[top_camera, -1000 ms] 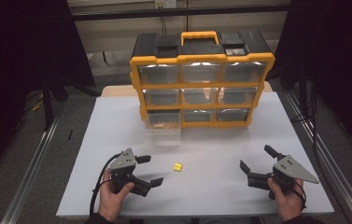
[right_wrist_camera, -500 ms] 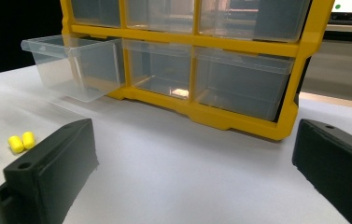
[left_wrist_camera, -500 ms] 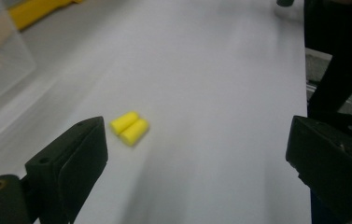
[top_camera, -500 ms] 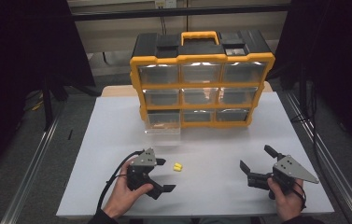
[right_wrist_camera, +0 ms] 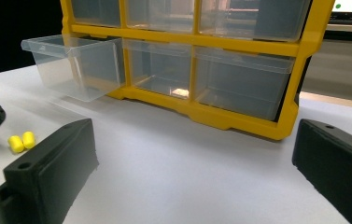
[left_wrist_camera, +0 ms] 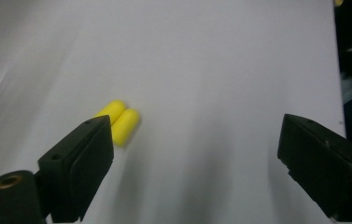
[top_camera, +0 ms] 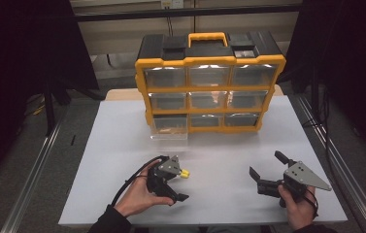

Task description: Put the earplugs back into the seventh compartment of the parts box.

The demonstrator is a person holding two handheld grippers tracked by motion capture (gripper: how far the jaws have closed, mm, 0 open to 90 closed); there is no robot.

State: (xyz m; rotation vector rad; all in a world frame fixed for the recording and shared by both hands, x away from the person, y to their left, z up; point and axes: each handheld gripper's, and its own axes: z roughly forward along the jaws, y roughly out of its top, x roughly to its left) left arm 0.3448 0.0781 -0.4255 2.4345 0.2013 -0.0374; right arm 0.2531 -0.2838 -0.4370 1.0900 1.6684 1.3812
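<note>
Two small yellow foam earplugs (left_wrist_camera: 117, 122) lie side by side on our white table (top_camera: 219, 155), just ahead-left of our spread left gripper (left_wrist_camera: 197, 154), nearer it than our open right gripper (top_camera: 268, 177).

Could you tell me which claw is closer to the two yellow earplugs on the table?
Left. The left claw hovers open right beside the yellow earplugs, not touching them. The right claw sits open far off on their other side.

I see a white table (top_camera: 122, 145). On it stands a yellow organizer (top_camera: 209, 82) at the far side, one clear drawer (top_camera: 170, 127) pulled out, and two yellow earplugs (top_camera: 184, 173) lie near the front.
</note>
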